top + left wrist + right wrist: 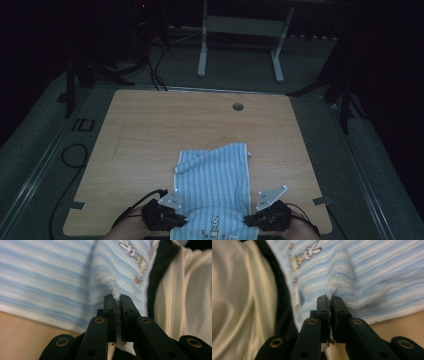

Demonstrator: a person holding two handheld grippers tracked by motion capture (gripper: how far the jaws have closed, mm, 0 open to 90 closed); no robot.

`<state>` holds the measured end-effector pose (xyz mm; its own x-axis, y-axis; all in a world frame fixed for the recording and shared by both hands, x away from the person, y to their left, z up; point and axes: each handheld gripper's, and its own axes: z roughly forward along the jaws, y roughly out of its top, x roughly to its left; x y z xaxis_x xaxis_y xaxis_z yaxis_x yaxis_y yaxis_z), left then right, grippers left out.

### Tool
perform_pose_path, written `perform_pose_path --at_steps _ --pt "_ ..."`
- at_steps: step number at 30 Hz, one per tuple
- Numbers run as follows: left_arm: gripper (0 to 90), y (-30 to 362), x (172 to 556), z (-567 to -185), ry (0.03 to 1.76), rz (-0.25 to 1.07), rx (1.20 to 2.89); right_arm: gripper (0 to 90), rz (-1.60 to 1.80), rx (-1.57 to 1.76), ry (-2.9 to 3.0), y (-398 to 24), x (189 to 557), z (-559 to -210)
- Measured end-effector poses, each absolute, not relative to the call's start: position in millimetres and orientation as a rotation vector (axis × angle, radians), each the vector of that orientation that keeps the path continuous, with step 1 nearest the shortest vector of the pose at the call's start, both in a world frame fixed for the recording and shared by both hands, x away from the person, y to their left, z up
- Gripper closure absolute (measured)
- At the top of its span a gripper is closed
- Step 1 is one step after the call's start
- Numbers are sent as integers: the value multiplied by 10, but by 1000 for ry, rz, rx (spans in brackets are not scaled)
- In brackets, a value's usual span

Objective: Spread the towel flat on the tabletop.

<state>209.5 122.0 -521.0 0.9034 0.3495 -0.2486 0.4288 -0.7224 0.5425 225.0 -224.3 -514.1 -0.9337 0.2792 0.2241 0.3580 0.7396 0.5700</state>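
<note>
so the high view sits above the person's edge of the wooden table (150, 125), looking forward and down; it's far enough back to take in the whole tabletop plus floor and a desk frame beyond, all pretty dim. The other 2 cameras ride on the grippers, each looking along its own black jaws from very close; the left gripper (117, 298) view faces across the striped towel (50, 277) toward a cream garment, probably the person's top, though it's blurry; the right gripper (329, 298) view mirrors that. All 3 views share the towel's near end with the rabbit print (215, 222), seen in both close views too.
</note>
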Motion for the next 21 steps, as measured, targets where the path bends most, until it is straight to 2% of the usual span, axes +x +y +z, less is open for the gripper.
perform_pose_path --at_steps 4,6,7,9,12,14,17,21 --pt "850 1179 2064 -5352 535 -263 2503 854 -902 -490 -2782 -2181 2170 -5280" --pt "802 1170 2067 -5356 519 -277 2498 826 -846 -443 -2794 -2136 2126 -5334" --pt "763 1184 2088 -5325 526 -278 2484 776 -843 -432 -2805 -2120 2114 -5338" --pt "636 1242 2163 -5204 555 -220 2449 719 -860 -438 -2816 -2122 2143 -5278" --pt "609 1341 2320 -4981 606 -89 2415 653 -931 -498 -2840 -2195 2301 -5075" --pt "569 1411 2444 -4850 624 -69 2370 615 -985 -543 -2880 -2254 2437 -4925" --pt "568 1484 2623 -4724 643 0 2350 520 -1046 -588 -2883 -2330 2652 -4749" --pt "567 1555 2966 -4764 776 51 2298 518 -1114 -706 -2918 -2397 2937 -4663"
